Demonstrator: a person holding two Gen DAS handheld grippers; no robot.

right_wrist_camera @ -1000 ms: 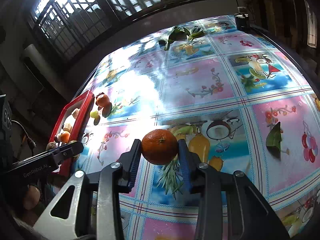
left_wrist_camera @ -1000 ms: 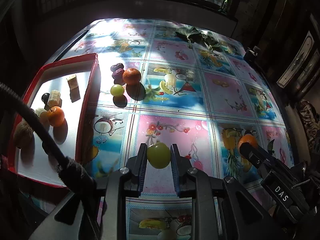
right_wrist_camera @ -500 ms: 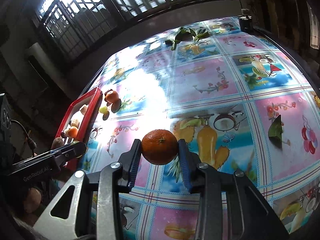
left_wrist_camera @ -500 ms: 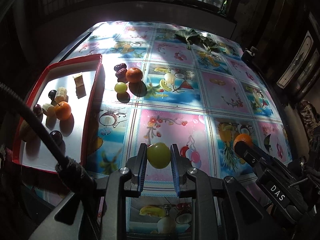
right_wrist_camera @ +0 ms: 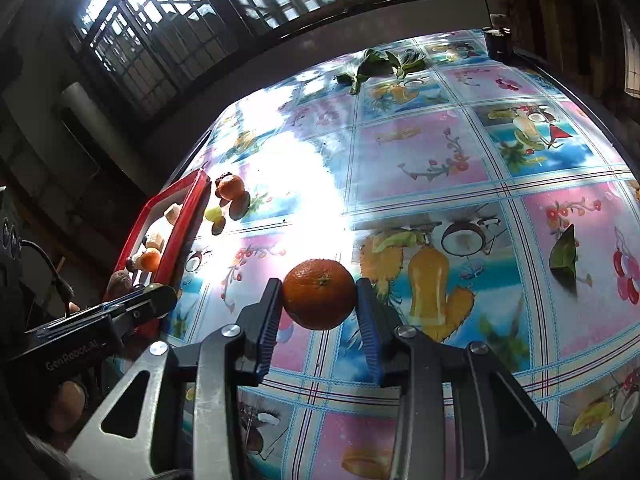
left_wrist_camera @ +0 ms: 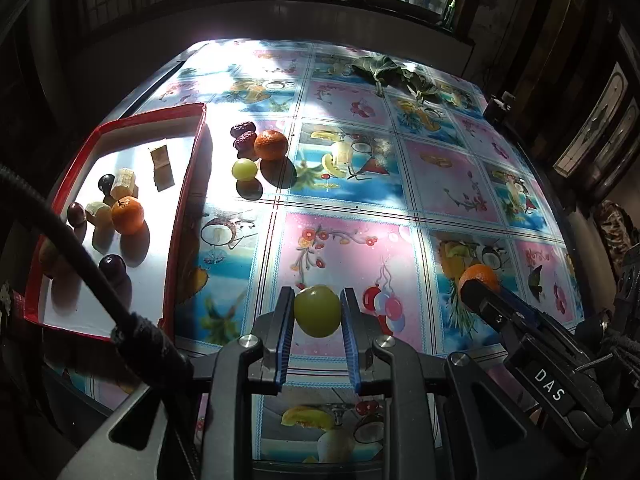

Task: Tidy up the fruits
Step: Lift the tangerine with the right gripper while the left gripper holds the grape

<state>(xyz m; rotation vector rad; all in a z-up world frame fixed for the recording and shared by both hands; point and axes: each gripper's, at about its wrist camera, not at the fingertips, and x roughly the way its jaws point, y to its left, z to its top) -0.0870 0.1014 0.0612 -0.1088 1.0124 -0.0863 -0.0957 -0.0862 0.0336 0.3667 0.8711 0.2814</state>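
Note:
My left gripper (left_wrist_camera: 317, 312) is shut on a green round fruit (left_wrist_camera: 317, 311), held above the patterned tablecloth. My right gripper (right_wrist_camera: 319, 296) is shut on an orange (right_wrist_camera: 319, 294), also held above the table; it shows at the right in the left wrist view (left_wrist_camera: 479, 276). A red-rimmed white tray (left_wrist_camera: 182, 208) at the left holds an orange (left_wrist_camera: 127, 215), dark plums and pale fruit pieces. Just right of the tray lie an orange (left_wrist_camera: 271, 145), a green fruit (left_wrist_camera: 244, 169) and two dark red dates (left_wrist_camera: 244, 136).
Green leaves (left_wrist_camera: 390, 72) lie at the table's far edge. A single leaf (right_wrist_camera: 563, 254) lies on the cloth at the right. A black cable (left_wrist_camera: 72, 248) crosses the left of the left wrist view. Window bars stand behind the table.
Both grippers have drawn back and up from the table, each still holding its fruit. The tray and the loose fruits look farther away.

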